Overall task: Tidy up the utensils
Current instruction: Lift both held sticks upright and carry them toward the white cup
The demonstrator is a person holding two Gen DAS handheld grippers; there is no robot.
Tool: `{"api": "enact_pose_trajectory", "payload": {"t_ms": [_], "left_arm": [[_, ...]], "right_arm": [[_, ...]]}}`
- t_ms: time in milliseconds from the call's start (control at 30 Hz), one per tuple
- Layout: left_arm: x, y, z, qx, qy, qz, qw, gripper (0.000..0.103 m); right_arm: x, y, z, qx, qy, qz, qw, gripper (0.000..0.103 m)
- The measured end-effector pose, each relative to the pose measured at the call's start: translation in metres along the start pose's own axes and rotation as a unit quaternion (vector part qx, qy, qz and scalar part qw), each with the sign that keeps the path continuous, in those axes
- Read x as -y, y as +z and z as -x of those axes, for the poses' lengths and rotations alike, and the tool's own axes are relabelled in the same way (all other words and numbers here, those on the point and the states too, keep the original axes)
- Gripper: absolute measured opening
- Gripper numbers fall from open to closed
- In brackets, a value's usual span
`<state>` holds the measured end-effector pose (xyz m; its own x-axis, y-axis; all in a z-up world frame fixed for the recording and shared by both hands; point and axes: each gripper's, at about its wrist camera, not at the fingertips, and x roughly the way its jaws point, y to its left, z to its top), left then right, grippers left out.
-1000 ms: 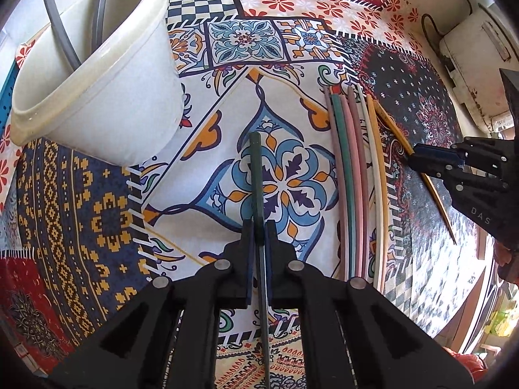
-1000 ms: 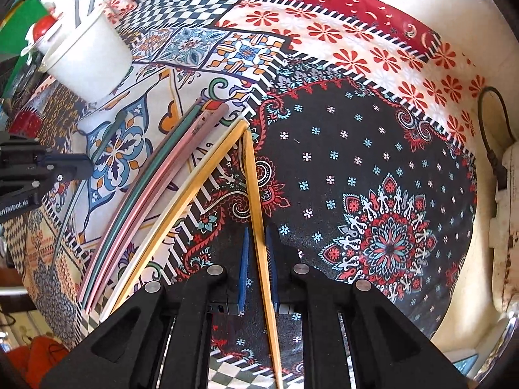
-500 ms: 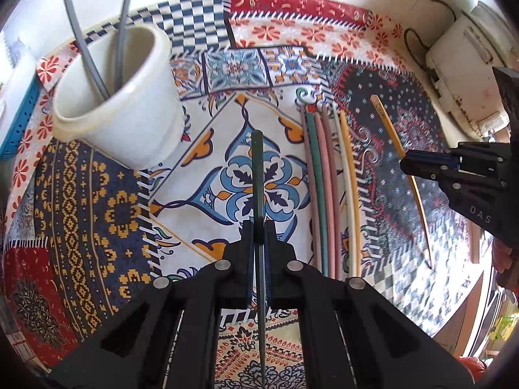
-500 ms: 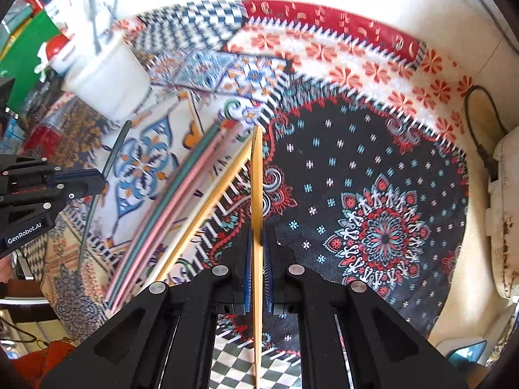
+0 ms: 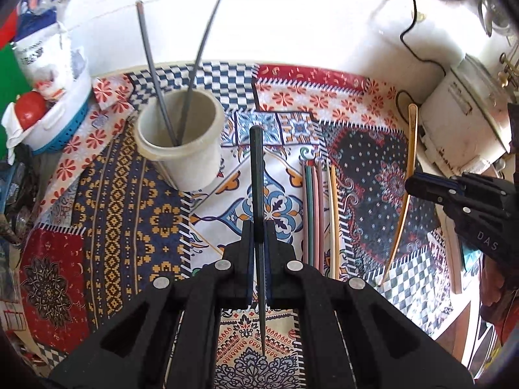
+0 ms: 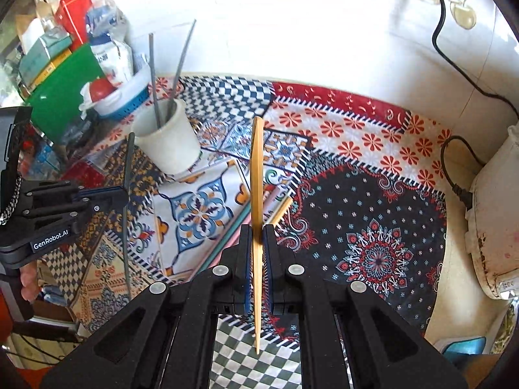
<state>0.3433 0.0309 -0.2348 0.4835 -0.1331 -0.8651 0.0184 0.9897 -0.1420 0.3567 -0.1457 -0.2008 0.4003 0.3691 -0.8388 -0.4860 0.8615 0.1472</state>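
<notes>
My left gripper (image 5: 258, 236) is shut on a dark green chopstick (image 5: 256, 178), held off the patterned cloth and pointing toward the white cup (image 5: 181, 149). Two grey chopsticks (image 5: 152, 74) stand in that cup. My right gripper (image 6: 258, 240) is shut on a yellow chopstick (image 6: 257, 168), also lifted. In the left wrist view the right gripper (image 5: 418, 186) and its yellow chopstick (image 5: 410, 149) show at the right. In the right wrist view the left gripper (image 6: 123, 193) shows at the left, near the cup (image 6: 168, 142). Several coloured chopsticks (image 5: 316, 214) lie side by side on the cloth between the grippers.
A blue and white basket (image 5: 55, 116) with a red-capped item sits behind the cup, left of it. A green board (image 6: 61, 94) and boxes stand at the far left. A white appliance (image 5: 464, 123) with a black cable lies along the right edge. A white wall backs the table.
Both grippers have risen and tilted up, lifting their chopsticks off the cloth. The right jaws closed fully on the yellow chopstick. The cup and wall now show in both views.
</notes>
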Motion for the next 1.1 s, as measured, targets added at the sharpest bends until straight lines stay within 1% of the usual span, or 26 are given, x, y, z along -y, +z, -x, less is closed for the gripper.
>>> {"api": "enact_pose_trajectory", "payload": {"t_ms": [167, 333, 433, 467, 733, 833, 900, 1033, 1100], "left_arm": [[-0.001, 0.001, 0.027, 0.044, 0.02, 0.007, 0.9988, 0.004], [-0.004, 0.002, 0.051, 0.079, 0.032, 0.012, 0.9963, 0.003], [-0.006, 0.005, 0.062, 0.095, 0.033, 0.017, 0.9948, 0.003], [-0.006, 0.006, 0.065, 0.099, 0.032, 0.019, 0.9944, 0.0], [-0.009, 0.026, 0.088, 0.138, 0.031, 0.02, 0.9898, 0.0], [-0.014, 0.031, 0.083, 0.135, 0.035, 0.023, 0.99, 0.0], [-0.02, 0.032, 0.072, 0.117, 0.033, 0.03, 0.9922, 0.002], [-0.041, 0.026, 0.043, 0.076, 0.049, 0.061, 0.9941, 0.011], [-0.054, 0.022, 0.03, 0.056, 0.061, 0.077, 0.9936, 0.013]], "right_arm": [[-0.01, 0.006, 0.017, 0.026, 0.006, 0.007, 1.0, 0.006], [-0.017, 0.016, 0.028, 0.045, 0.009, 0.019, 0.999, 0.005], [-0.02, 0.022, 0.034, 0.056, 0.009, 0.024, 0.998, 0.005], [-0.021, 0.025, 0.036, 0.06, 0.01, 0.025, 0.998, 0.005], [-0.031, 0.049, 0.05, 0.096, 0.018, 0.035, 0.995, 0.005], [-0.033, 0.058, 0.053, 0.108, 0.018, 0.041, 0.993, 0.005], [-0.033, 0.064, 0.054, 0.114, 0.02, 0.043, 0.992, 0.005], [-0.033, 0.073, 0.054, 0.123, 0.021, 0.047, 0.991, 0.005], [-0.033, 0.078, 0.053, 0.125, 0.025, 0.048, 0.991, 0.005]]}}
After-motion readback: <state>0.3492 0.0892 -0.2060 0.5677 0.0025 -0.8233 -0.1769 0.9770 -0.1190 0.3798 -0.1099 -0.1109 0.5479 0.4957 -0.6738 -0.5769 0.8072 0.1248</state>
